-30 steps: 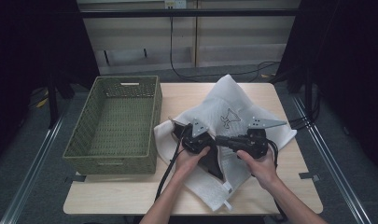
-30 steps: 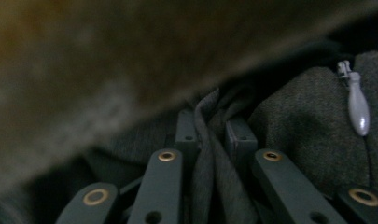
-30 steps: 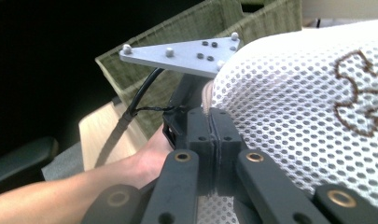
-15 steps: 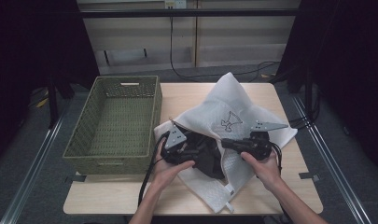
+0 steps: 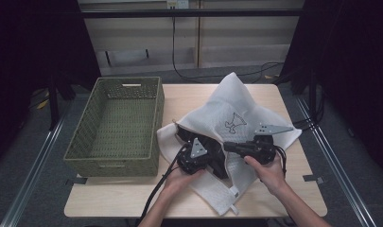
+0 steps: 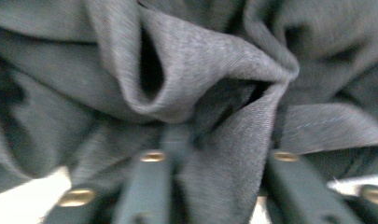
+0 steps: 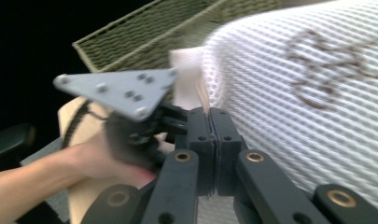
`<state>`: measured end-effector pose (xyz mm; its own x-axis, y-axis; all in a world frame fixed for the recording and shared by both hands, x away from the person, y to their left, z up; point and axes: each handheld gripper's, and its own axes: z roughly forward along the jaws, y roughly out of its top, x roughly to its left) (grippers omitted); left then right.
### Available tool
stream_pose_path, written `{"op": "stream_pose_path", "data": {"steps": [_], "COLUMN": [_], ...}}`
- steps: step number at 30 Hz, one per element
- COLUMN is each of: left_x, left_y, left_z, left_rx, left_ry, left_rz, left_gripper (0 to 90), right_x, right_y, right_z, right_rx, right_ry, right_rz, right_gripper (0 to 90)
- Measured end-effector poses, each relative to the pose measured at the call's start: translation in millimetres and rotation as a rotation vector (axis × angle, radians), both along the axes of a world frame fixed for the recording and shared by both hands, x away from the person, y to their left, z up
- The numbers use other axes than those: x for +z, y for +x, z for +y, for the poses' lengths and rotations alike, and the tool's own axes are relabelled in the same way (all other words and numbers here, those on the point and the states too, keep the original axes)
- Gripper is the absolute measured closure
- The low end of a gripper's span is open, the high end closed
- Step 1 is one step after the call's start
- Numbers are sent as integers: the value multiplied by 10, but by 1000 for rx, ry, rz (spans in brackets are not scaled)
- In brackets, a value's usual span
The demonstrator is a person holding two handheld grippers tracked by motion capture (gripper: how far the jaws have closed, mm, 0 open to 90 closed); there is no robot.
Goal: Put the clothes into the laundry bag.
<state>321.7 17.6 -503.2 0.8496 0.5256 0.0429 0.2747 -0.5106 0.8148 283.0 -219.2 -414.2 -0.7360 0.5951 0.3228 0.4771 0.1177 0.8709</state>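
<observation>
A white mesh laundry bag (image 5: 236,106) lies on the wooden table (image 5: 189,99), its mouth toward the person. A dark grey garment (image 5: 219,163) sits in that mouth. My left gripper (image 5: 212,160) points into the opening. Its jaws have just been closing, and bunched grey cloth (image 6: 200,70) sits pinched between them at the left gripper (image 6: 214,158). My right gripper (image 5: 227,146) points left and is shut on the bag's upper edge. In its own view, the right gripper (image 7: 210,126) clamps the thin white rim of the bag (image 7: 294,93).
An empty green woven basket (image 5: 113,161) stands on the table's left half, close to the bag. Both forearms enter from the bottom edge. Cables trail from the grippers. Beyond the table lie a dark floor and a low wall.
The left gripper drew back to the left, then pushed right again into the bag's mouth with the grey cloth. The right gripper kept its hold on the bag's edge, barely moving.
</observation>
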Motion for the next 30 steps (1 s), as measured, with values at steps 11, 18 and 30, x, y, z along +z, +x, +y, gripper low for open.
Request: {"op": "stream_pose_path", "data": {"steps": [11,18,30], "left_x": [470,449,146], "left_y": [131,247,275], "left_z": [-198,-329,-85], "left_rx": [93,124,146], "left_ry": [-252,-240,-104], "left_rz": [-45,-66,-12], "left_gripper": [846,809,339], "right_x": [183,209,-151], "right_y": [-139,-135,-16], "right_z": [148,83,101], "right_rx": [88,89,84], "right_ry": [54,77,11], "right_rz": [-31,-39,44], "right_gripper": [890,890,889]}}
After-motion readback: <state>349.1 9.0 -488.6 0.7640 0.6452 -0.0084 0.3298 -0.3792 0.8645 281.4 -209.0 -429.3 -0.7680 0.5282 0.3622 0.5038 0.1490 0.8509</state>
